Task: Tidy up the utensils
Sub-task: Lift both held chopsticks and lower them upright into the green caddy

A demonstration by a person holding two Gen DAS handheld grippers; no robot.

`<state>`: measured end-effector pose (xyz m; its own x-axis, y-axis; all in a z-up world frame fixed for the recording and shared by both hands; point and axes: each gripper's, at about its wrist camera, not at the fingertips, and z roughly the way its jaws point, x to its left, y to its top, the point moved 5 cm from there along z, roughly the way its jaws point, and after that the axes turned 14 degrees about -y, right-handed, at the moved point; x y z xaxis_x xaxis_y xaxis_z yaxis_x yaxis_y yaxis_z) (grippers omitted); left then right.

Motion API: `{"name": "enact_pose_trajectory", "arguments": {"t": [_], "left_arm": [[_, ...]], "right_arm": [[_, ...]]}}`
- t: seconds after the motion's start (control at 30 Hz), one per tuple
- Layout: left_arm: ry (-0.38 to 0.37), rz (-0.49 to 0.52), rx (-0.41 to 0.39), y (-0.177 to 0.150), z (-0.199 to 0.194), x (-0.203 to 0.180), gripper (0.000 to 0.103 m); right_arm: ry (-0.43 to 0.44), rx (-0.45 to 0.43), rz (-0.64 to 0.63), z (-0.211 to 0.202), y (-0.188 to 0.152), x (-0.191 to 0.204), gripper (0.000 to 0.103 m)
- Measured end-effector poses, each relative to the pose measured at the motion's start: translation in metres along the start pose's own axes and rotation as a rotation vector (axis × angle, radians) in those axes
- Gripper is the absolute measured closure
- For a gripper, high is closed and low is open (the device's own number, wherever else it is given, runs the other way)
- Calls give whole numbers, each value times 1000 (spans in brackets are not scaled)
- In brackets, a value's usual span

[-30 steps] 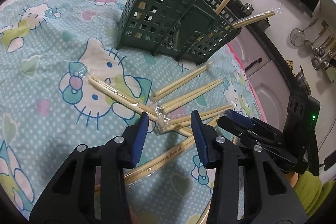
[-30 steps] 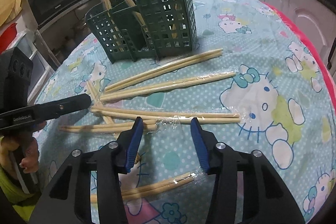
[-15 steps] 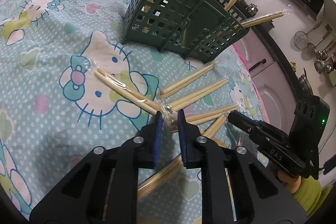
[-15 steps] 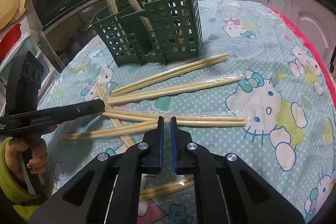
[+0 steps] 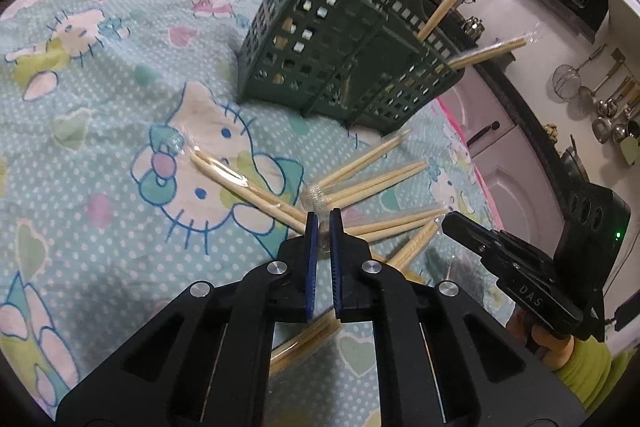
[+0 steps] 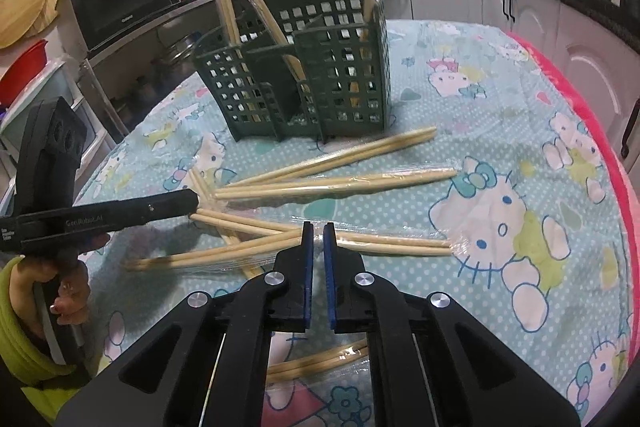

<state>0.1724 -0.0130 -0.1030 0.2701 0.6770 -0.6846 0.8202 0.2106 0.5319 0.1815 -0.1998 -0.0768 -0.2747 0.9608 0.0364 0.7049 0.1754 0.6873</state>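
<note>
The round bench under a pale blue cartoon-cat cloth [image 6: 520, 131] carries a dark green plastic lattice utensil caddy [image 6: 304, 83], upright, several chopsticks standing inside. Plastic-wrapped bamboo chopstick pairs [image 6: 340, 183] lie scattered before it. Both hands reach low and level. The left claw [image 5: 324, 223] and right claw [image 6: 319, 233] each clench on wrapped pairs. Only the left view shows hanging ladles [image 5: 608, 99]; only the right shows a black microwave [image 6: 120, 11].
</note>
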Motion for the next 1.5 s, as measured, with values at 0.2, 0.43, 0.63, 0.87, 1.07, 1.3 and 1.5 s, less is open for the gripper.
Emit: {"name": "enact_pose_trajectory", "arguments": {"t": [0.2, 0.43, 0.63, 0.87, 1.07, 1.3, 1.5], "left_arm": [[2, 23, -47, 10, -17, -6, 100], [2, 42, -119, 23, -44, -14, 101], [-14, 90, -175, 34, -66, -31, 101], [-48, 156, -209, 41, -80, -61, 101], [-76, 195, -226, 46, -85, -82, 101], [-126, 223, -238, 52, -90, -102, 102], [-165, 262, -250, 60, -94, -125, 102]], "right_arm": [[-3, -46, -28, -13, 8, 6, 99], [2, -87, -57, -26, 16, 17, 99], [33, -136, -95, -44, 30, 30, 99], [63, -203, -132, -67, 48, 47, 100], [76, -242, -137, -80, 63, 54, 100], [87, -295, -141, -97, 80, 59, 100], [94, -351, -143, -116, 94, 61, 101]]}}
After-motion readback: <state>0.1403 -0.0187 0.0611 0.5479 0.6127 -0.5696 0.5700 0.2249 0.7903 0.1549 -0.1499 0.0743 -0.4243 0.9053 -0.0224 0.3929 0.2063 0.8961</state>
